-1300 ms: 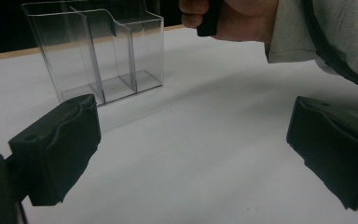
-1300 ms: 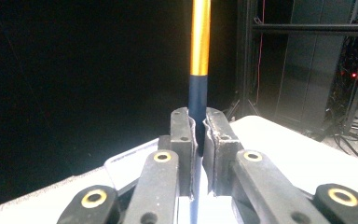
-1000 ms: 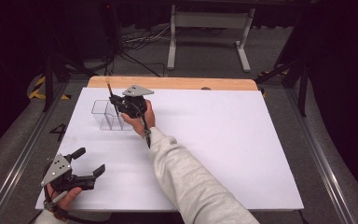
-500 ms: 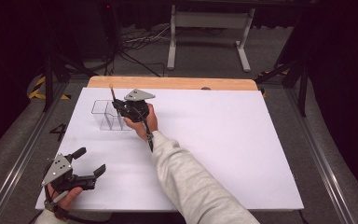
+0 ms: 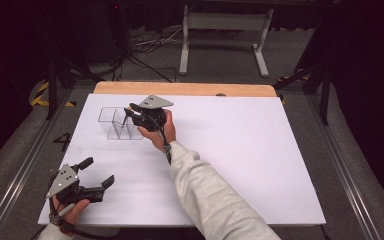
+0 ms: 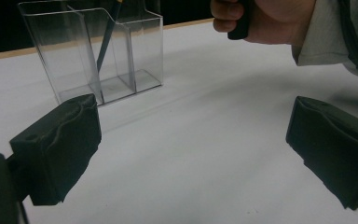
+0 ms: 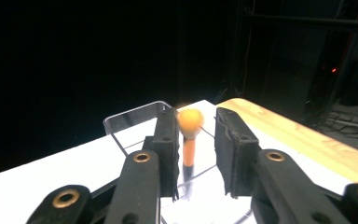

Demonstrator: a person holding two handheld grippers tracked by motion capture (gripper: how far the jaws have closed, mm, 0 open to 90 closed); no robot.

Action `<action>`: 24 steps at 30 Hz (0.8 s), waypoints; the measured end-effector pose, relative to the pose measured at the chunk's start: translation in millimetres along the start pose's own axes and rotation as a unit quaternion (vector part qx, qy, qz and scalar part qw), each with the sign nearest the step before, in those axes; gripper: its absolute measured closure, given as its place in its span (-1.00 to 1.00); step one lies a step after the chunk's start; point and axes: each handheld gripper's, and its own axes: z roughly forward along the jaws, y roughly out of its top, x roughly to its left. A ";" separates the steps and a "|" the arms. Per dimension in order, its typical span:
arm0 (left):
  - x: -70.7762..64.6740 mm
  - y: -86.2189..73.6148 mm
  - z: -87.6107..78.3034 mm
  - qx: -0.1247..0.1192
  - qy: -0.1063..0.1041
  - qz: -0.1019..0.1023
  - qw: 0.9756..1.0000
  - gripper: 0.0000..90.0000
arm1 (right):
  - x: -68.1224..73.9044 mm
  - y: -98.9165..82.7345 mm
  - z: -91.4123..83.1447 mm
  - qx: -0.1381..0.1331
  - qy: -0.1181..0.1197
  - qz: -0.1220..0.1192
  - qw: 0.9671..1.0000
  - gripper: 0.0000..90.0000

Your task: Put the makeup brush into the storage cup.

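A clear plastic holder (image 5: 111,124) with upright dividers stands at the table's far left. In it leans a thin pen with an orange knob end (image 7: 189,122), its dark shaft (image 6: 105,43) seen through the wall. My right gripper (image 5: 129,112) hovers over the holder's right end. Its jaws have just been opening, and the pen stands between the pads (image 7: 168,135) with a gap on the right side. My left gripper (image 5: 99,171) rests near the front left corner, open, nothing between its pads (image 6: 58,144). It faces the holder (image 6: 98,56).
The white table top (image 5: 240,150) stretches wide to the right of the person's sleeve (image 5: 210,195). A wooden strip (image 5: 190,89) runs along the far edge. Beyond it are a dark floor, cables and a white stand (image 5: 222,22).
The pen's top has sunk from above the right gripper down into the holder. The right gripper's jaws have parted and the hand has shifted slightly right. The left gripper has not moved.
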 end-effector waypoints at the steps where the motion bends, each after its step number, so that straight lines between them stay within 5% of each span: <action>1: -0.8 -0.1 0.3 0.000 -0.001 -0.001 1.000 -0.91 | -0.8 1.4 -3.3 -0.002 -0.001 0.000 1.000 0.46; 12: -2.5 2.2 1.0 -0.001 0.004 0.006 1.000 -0.91 | -2.0 16.9 -44.4 -0.014 -0.010 -0.035 0.999 0.35; 24: -4.7 4.2 4.6 0.005 0.000 0.014 1.000 -0.92 | -6.3 22.6 -82.8 -0.019 -0.045 -0.065 0.997 0.10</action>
